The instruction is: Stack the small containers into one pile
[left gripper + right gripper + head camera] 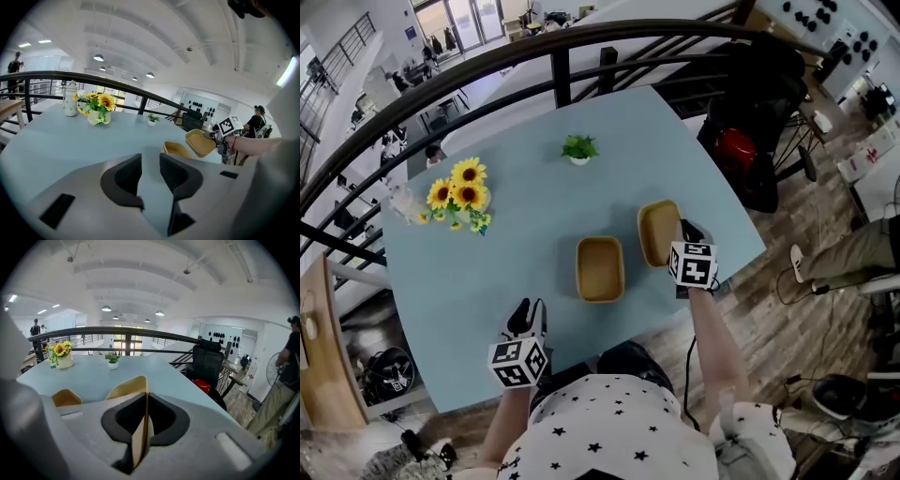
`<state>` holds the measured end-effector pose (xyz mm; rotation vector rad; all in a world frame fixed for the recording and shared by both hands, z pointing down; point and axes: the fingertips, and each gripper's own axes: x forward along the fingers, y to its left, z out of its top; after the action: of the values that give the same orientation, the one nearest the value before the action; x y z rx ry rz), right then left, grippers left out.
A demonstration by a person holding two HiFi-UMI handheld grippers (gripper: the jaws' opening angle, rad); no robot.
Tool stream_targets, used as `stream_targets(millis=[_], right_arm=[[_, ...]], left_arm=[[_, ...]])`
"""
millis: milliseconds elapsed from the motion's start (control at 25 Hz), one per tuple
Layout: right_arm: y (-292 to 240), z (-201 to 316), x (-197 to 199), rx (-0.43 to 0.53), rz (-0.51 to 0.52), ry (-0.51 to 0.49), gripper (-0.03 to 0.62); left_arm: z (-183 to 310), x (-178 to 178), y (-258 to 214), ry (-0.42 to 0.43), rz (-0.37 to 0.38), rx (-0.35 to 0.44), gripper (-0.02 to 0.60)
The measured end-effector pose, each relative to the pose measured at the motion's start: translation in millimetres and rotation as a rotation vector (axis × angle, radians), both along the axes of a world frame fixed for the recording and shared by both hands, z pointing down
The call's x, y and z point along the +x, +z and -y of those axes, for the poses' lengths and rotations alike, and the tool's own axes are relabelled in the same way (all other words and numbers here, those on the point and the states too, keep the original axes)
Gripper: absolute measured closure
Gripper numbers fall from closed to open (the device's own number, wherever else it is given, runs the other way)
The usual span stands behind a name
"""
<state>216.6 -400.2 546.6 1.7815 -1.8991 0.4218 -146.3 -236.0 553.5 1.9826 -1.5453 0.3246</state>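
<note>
Two small tan containers are on the scene. One (600,270) (176,148) (65,398) rests open side up on the light blue table (525,234). The other (658,232) (200,143) (125,389) is lifted and tilted just to its right, its near wall pinched between the pads of my right gripper (682,231) (144,427), which is shut on it. My left gripper (526,319) (150,176) hovers near the table's front edge, open with nothing between its fingers, well left of both containers.
A vase of sunflowers (461,197) (99,108) and a white bottle (71,99) stand at the far left, a small potted plant (579,148) (112,361) at the far edge. A black railing (562,52) runs behind the table; a black chair (755,122) stands at its right.
</note>
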Motion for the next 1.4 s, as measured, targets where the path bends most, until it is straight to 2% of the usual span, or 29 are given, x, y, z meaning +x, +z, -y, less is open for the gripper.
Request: stream_targets(millis=[760,1400], right_arm=[[-36,-54,-85,0.050,0.045,0.048,0.571],[-10,-82,-148,0.000,0.126,0.049,0.571]], left_arm=[[-14,-49,0,0.111,-0.015,0.012,0.462],[-34,-81,12,0.155,0.000,-0.021,0.462]])
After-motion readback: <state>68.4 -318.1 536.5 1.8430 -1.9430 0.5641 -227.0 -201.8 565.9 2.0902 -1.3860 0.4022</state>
